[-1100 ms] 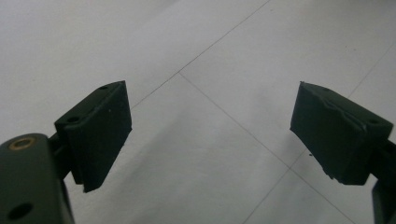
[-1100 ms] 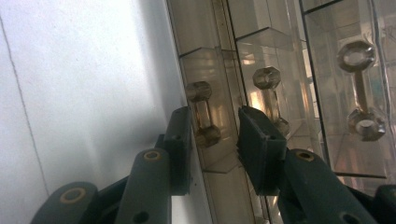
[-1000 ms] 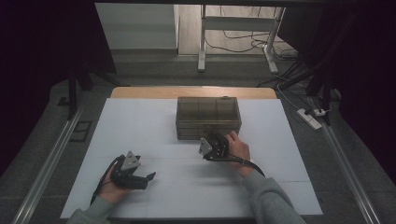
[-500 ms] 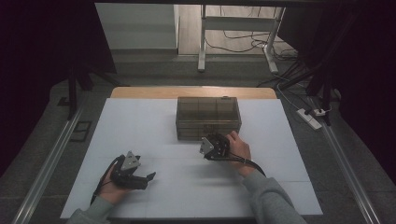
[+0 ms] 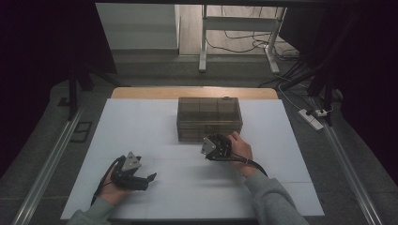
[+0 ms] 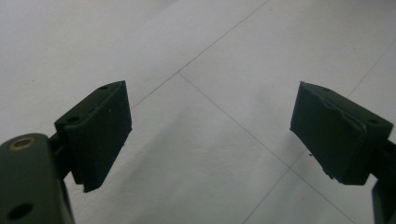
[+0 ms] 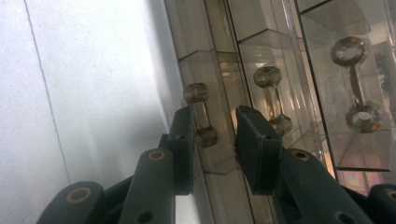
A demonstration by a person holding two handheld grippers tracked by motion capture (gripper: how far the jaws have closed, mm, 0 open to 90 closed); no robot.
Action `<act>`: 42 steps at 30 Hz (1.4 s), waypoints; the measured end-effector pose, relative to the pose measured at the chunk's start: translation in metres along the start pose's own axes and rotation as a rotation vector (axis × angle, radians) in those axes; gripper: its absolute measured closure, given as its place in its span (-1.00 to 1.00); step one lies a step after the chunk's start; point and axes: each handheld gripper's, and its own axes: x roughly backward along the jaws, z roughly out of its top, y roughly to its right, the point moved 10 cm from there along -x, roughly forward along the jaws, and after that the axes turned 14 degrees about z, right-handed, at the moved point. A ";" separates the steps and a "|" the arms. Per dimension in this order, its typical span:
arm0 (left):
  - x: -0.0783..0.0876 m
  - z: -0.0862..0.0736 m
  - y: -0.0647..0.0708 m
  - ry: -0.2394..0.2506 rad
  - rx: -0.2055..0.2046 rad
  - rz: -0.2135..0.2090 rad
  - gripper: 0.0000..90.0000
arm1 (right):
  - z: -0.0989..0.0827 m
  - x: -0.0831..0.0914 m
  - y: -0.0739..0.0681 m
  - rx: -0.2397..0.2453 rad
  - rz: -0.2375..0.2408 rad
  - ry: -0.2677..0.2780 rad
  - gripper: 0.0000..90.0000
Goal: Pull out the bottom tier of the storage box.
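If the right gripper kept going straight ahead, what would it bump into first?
Probably the clear drawer handle lying between the right gripper's fingers, on the front of the transparent drawer box. Depth is hard to judge, so a finger may reach the drawer front first.

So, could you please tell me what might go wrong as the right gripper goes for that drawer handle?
The right gripper has its fingers around the nearest handle of the clear drawer box with a visible gap, so they may slip off when pulling. The left gripper sits open, away from the box, so the light box could slide instead of the drawer opening.
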 end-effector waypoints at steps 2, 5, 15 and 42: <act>0.000 0.000 0.000 0.000 0.000 0.001 -0.72 | 0.000 0.000 0.000 -0.003 0.002 0.000 0.49; 0.000 0.000 0.000 0.000 0.000 0.000 -0.72 | 0.000 0.001 -0.001 -0.003 0.005 -0.005 0.49; 0.000 0.000 0.000 -0.001 -0.002 0.000 -0.72 | 0.000 0.000 -0.002 -0.007 0.022 0.007 0.49; -0.001 -0.001 0.000 -0.004 -0.004 0.002 -0.72 | -0.001 0.003 -0.005 -0.010 0.058 0.011 0.49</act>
